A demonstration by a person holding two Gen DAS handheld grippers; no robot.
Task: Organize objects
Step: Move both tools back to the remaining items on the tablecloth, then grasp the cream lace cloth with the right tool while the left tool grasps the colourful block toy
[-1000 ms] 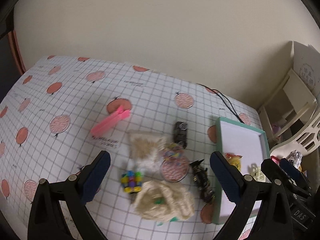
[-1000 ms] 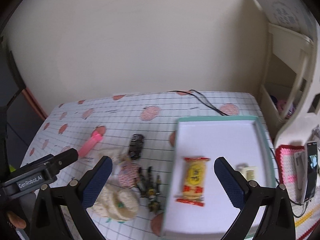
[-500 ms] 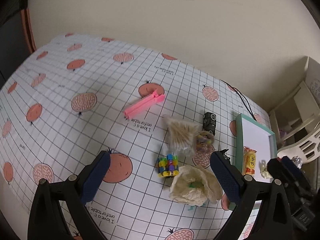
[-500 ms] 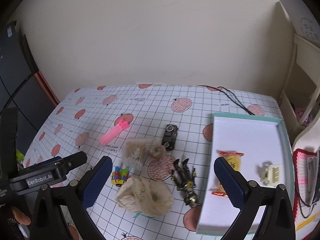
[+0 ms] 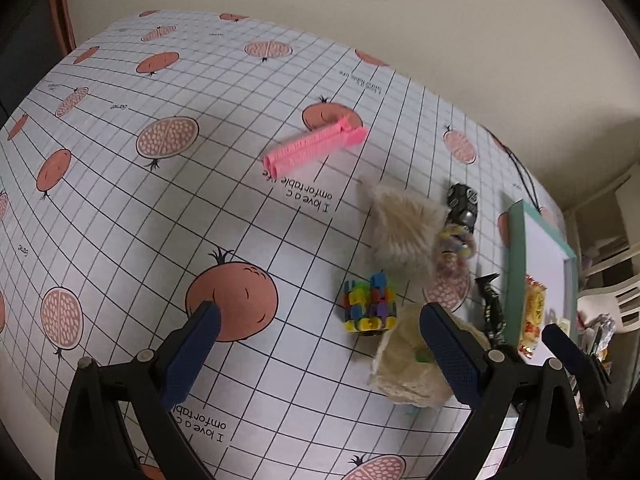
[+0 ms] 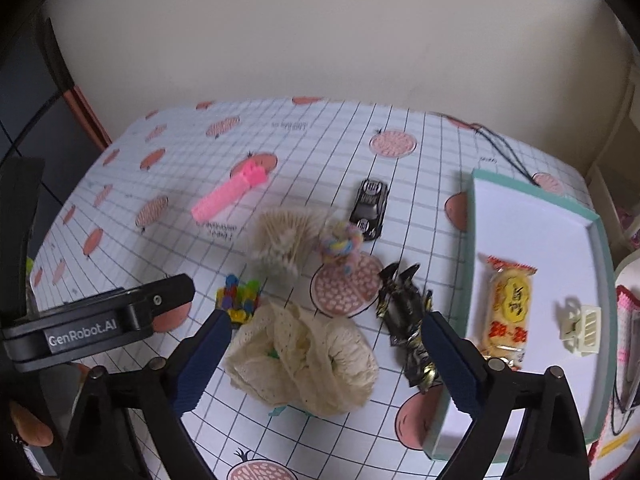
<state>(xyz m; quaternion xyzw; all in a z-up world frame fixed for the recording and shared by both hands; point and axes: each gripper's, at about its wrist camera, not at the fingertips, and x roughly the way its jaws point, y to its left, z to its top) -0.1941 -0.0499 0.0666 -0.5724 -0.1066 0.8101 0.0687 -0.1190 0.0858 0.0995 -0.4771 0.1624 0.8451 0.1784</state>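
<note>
Two hand-held grippers hover, fingers spread and empty, above a cluttered table covered in a white grid-patterned cloth printed with pomegranates (image 6: 404,132).

A shallow teal-rimmed white tray (image 6: 600,240) lies along the cloth's right edge, holding a yellow-and-red snack packet (image 6: 508,312) and a small cream plastic clip (image 6: 580,326) apart from it. Near the front edge sits a crumpled cream lace cloth (image 6: 304,356), between the fingertips of the right gripper (image 6: 326,348); the left gripper (image 5: 320,340) hangs left of it. Mid-table lie a bundle of cotton swabs (image 6: 284,236), a pink plastic clip (image 6: 230,196), a black-and-gold foil wrapper (image 6: 404,316), a black toy car (image 6: 370,208), a multicoloured block toy (image 5: 370,306) and a pastel knotted rope (image 6: 340,244).
</note>
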